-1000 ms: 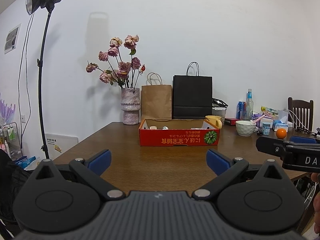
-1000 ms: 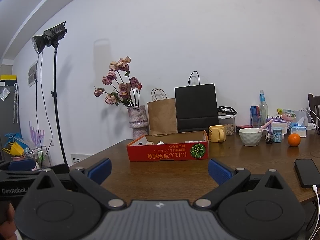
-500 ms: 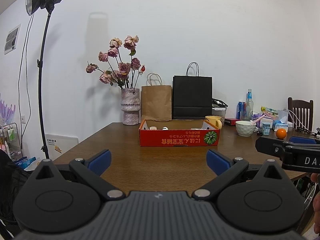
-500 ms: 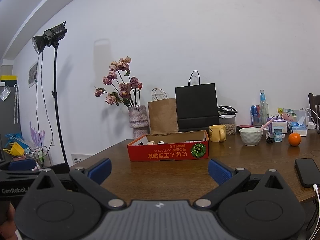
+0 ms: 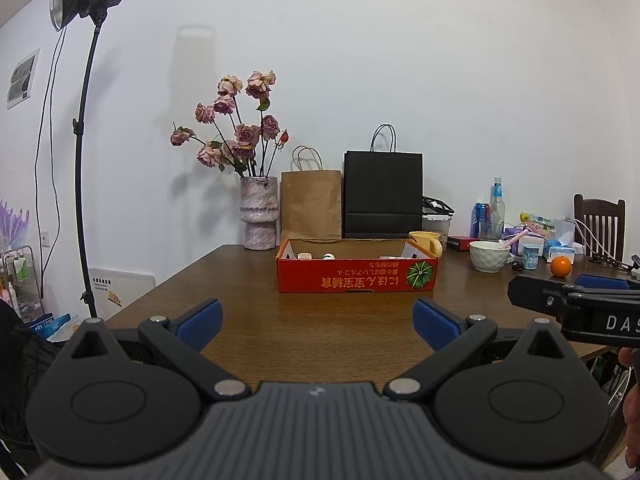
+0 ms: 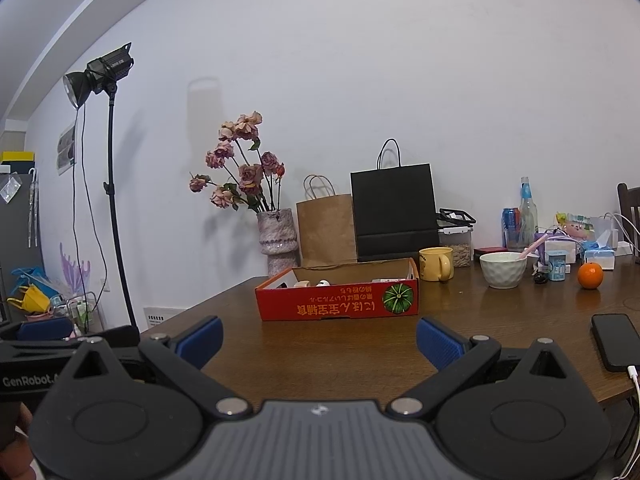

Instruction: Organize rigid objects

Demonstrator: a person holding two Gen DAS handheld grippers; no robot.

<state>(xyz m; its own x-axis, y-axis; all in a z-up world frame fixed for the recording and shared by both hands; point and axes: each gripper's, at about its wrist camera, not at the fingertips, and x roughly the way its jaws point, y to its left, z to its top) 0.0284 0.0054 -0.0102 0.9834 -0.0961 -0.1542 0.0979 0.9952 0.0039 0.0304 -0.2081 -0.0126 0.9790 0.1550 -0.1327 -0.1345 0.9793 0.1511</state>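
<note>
While both my left gripper (image 5: pixel 316 322) and right gripper (image 6: pixel 319 334) gape wide and empty short of the red box (image 5: pixel 356 270), I should approach level, choosing one item.

Both wrist views look level across the wooden table (image 5: pixel 248 304) from its near edge; both share the red box (image 5: pixel 356 276) (image 6: pixel 338 300) mid-table, well ahead.

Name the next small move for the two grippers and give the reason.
Probably ease both forward toward the red box. The left gripper and right gripper are open, empty and short of it at the table's near edge, while small items already sit inside the box.
</note>
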